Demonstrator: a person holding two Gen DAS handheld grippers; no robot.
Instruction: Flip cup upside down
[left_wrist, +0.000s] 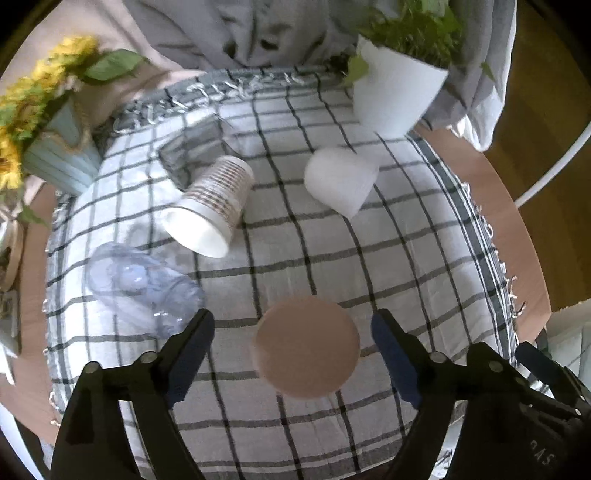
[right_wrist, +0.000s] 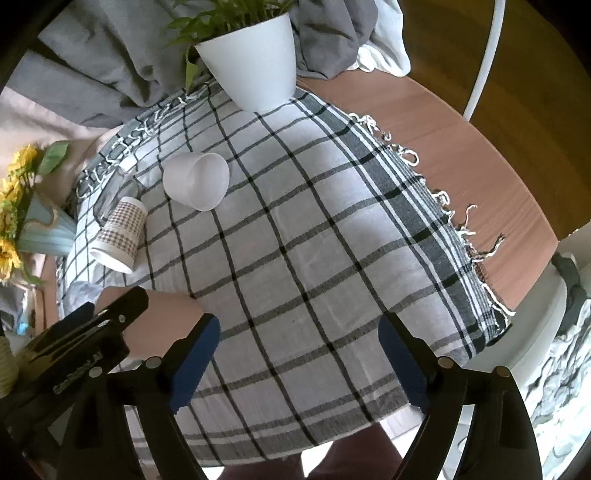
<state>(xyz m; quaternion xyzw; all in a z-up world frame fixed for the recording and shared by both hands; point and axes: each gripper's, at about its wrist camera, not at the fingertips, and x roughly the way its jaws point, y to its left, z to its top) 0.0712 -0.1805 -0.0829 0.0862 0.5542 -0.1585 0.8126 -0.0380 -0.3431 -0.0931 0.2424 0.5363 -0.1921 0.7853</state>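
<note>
1. Left hand-held gripper (left_wrist: 291, 317) spread wide, pinching nothing; round pale-pink cup (left_wrist: 306, 349) sitting between its two fingers, apart from both pads as far as can be told.
2. Pink cup showing only a flat, closed, even-coloured disc towards the left wrist camera, with no rim and no hollow visible; judged from that to be resting mouth-down on the black-and-white checked cloth (left_wrist: 406, 258), base up.
3. Right hand-held gripper (right_wrist: 297, 319) likewise spread and empty, hanging over bare cloth, with the pink cup (right_wrist: 162, 317) off to its left, partly hidden behind the left tool.
4. For this cup, the flip itself looks done and the cup looks released; probably only drawing the left hand-held gripper back remains.
5. Ahead and left of the left hand-held gripper: a white paper cup with brown dotted bands (left_wrist: 212, 206) lying on its side, mouth towards the camera; nearer, just left of the left finger, a clear plastic cup (left_wrist: 142, 284) also on its side.
6. Ahead and slightly right: a plain white cup (left_wrist: 341, 181) tipped over on the cloth.
7. If the task covers those three as well, all of them left to turn; cannot tell from the task sentence alone.
</note>
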